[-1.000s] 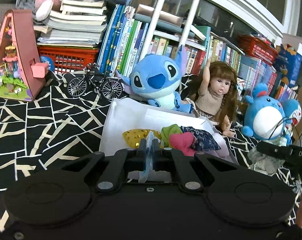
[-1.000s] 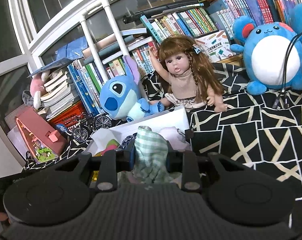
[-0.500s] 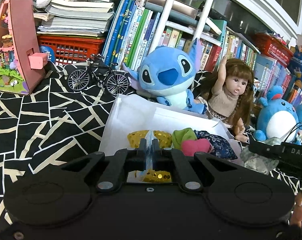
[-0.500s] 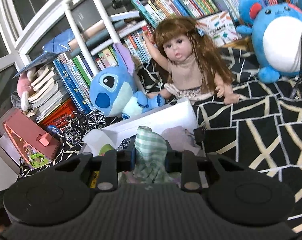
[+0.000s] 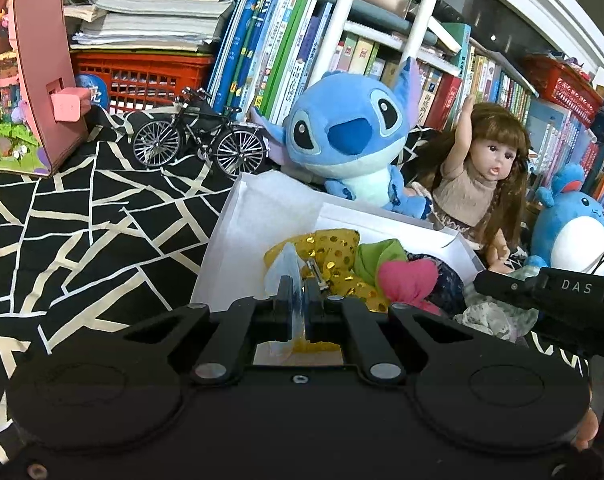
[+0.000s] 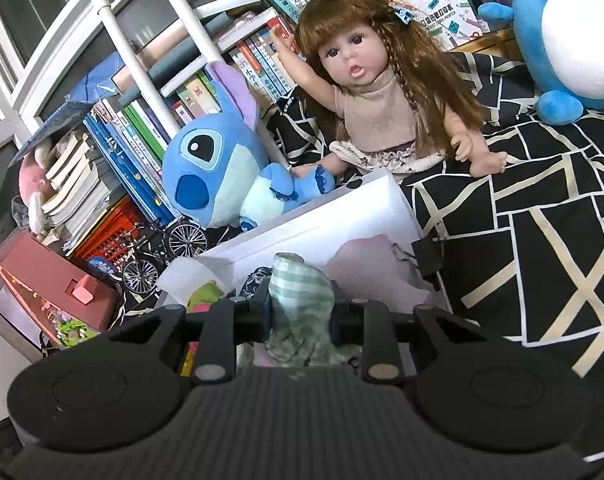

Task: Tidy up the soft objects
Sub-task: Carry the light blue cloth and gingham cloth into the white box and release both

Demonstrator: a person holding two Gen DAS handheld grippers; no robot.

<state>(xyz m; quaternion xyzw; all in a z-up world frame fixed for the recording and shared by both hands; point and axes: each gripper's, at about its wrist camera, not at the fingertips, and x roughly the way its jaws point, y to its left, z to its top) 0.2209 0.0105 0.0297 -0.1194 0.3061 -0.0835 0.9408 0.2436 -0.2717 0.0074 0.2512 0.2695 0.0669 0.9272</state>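
Over the white box (image 5: 262,216), my left gripper (image 5: 298,292) pinched a pale blue cloth (image 5: 288,276); my right gripper (image 6: 300,312) clamped a green checked cloth (image 6: 302,296), the doll (image 6: 377,92) at one o'clock.

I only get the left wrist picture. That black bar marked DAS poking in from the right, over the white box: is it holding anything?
Observer: Yes. It is the right gripper, shut on a green-and-white checked cloth bunched between its fingers.
Visitor: What does the bar hide beneath it?
Observer: A pale pink cloth lying inside the white cardboard box, at its right end.
Visitor: Anything on the box's edge there?
Observer: A black binder clip sits at that right-hand corner.
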